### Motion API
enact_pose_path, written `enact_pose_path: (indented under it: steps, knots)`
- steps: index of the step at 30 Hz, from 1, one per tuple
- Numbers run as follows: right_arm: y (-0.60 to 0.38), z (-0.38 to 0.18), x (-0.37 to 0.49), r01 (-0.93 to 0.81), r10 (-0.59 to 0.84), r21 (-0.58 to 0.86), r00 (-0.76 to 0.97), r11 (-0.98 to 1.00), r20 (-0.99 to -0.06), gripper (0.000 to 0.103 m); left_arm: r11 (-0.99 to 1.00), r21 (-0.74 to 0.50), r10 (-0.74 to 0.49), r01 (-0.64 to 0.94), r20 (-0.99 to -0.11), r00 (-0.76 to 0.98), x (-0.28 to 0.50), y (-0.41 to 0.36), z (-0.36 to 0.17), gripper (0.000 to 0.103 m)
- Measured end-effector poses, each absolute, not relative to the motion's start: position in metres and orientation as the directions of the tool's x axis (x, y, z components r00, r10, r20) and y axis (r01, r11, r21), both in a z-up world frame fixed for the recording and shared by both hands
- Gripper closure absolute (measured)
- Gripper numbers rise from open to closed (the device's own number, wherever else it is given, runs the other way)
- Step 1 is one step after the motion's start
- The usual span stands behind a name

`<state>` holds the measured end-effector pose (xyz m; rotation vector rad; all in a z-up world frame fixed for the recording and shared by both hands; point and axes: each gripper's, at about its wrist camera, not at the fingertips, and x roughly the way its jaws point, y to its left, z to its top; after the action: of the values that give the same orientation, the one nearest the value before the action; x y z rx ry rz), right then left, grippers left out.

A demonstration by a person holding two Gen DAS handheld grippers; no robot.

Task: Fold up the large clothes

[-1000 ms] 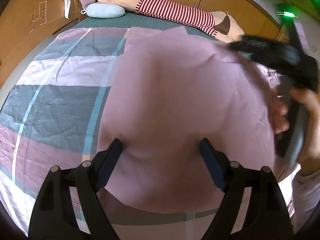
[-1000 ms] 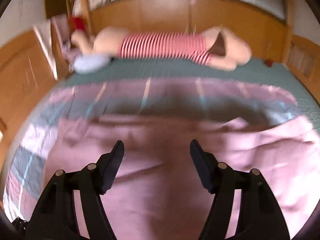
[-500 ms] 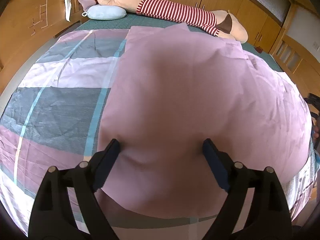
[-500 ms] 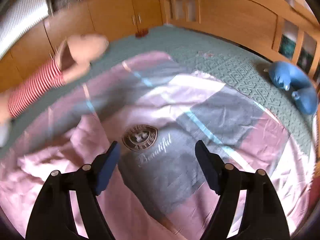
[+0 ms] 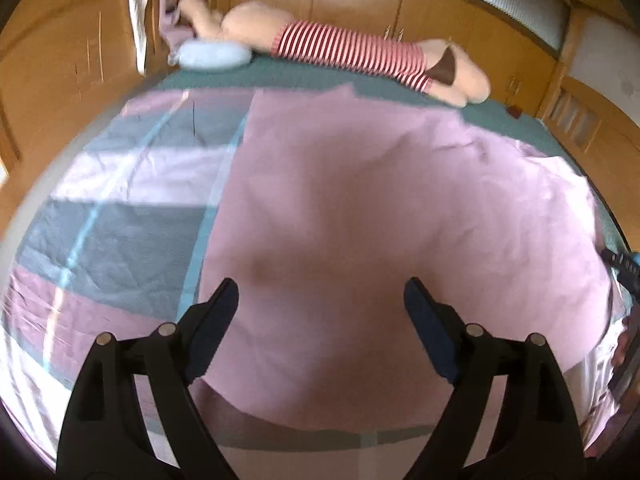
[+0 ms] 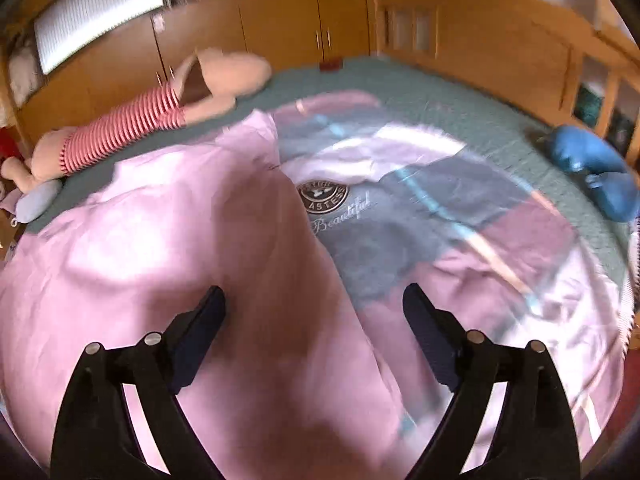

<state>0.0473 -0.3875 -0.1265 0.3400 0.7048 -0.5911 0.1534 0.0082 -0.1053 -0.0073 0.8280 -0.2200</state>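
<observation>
A: Right wrist view: looking down along the right claw (image 6: 314, 316), standing wide after just opening further, pinching nothing, with only cloth lying beneath the gap.

B: And the cloth, lying where?

A: Spreading over the bed (image 6: 460, 92), on the near side of the striped plush toy (image 6: 120, 132). Pink folded layer (image 6: 180, 248) lying in front of the toy's striped middle; checked face (image 6: 440, 216) showing out past its pale end.

B: Running which way, the fold edge?

A: Slanting from near the toy's pale end straight toward the right claw and passing under the gap between its jaws, so probably sitting lengthwise to any pinch.

B: And the left claw (image 5: 320, 312)?

A: Hanging wide too, holding nothing, hovering over the pink layer's hem farthest from the toy, well inside the pink.

B: So which one is being favoured for the edge?

A: Judging the right nearer, already lying over it.
</observation>
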Motion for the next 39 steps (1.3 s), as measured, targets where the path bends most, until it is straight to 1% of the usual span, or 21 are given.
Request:
enact_pose_path:
  steps: [1,3,5,6,8,9,12,15,22,27,39]
  knots:
    - [-0.374,-0.121,0.037,0.591,-0.379,0.100,0.629,0.801,-0.679,0.013,0.977,-0.063,-0.186,0.204,-0.718,0.671,0.145,0.004,-0.098,0.016]
    - [-0.338,-0.104,0.016,0.506,-0.295,0.146,0.688,0.850,-0.663,0.012,0.973,0.001,-0.164,0.229,-0.694,0.701,0.121,-0.004,-0.085,0.013]
    - [-0.299,-0.090,0.003,0.420,-0.225,0.163,0.729,0.893,-0.647,0.007,0.970,0.038,-0.151,0.242,-0.684,0.714,0.097,-0.009,-0.075,0.011]
    - [-0.277,-0.081,-0.008,0.379,-0.204,0.154,0.748,0.912,-0.631,0.006,0.968,0.043,-0.150,0.246,-0.687,0.711,0.082,-0.011,-0.068,0.010]
    - [-0.238,-0.068,-0.025,0.329,-0.204,0.104,0.773,0.938,-0.601,0.002,0.963,0.017,-0.188,0.269,-0.674,0.714,0.061,-0.013,-0.056,0.005]
    - [-0.224,-0.064,-0.032,0.320,-0.217,0.074,0.778,0.945,-0.589,0.001,0.959,0.010,-0.207,0.283,-0.653,0.728,0.047,-0.014,-0.050,0.002]
    - [-0.189,-0.053,-0.055,0.305,-0.255,-0.003,0.790,0.952,-0.558,0.001,0.956,0.076,-0.188,0.284,-0.587,0.787,0.011,-0.015,-0.040,0.002]
    - [-0.176,-0.048,-0.070,0.305,-0.271,-0.031,0.791,0.952,-0.549,0.001,0.951,0.107,-0.179,0.289,-0.573,0.800,-0.006,-0.016,-0.039,0.002]
    - [-0.162,-0.041,-0.088,0.311,-0.267,-0.013,0.791,0.950,-0.550,0.001,0.961,0.079,-0.171,0.264,-0.580,0.797,-0.023,-0.010,-0.031,0.002]
    - [-0.159,-0.038,-0.096,0.312,-0.265,-0.008,0.792,0.950,-0.551,0.001,0.965,0.037,-0.192,0.261,-0.580,0.792,-0.027,-0.002,-0.027,0.002]
    - [-0.155,-0.035,-0.102,0.313,-0.274,-0.021,0.794,0.949,-0.542,0.001,0.964,0.042,-0.192,0.264,-0.580,0.792,-0.029,-0.003,-0.026,0.002]
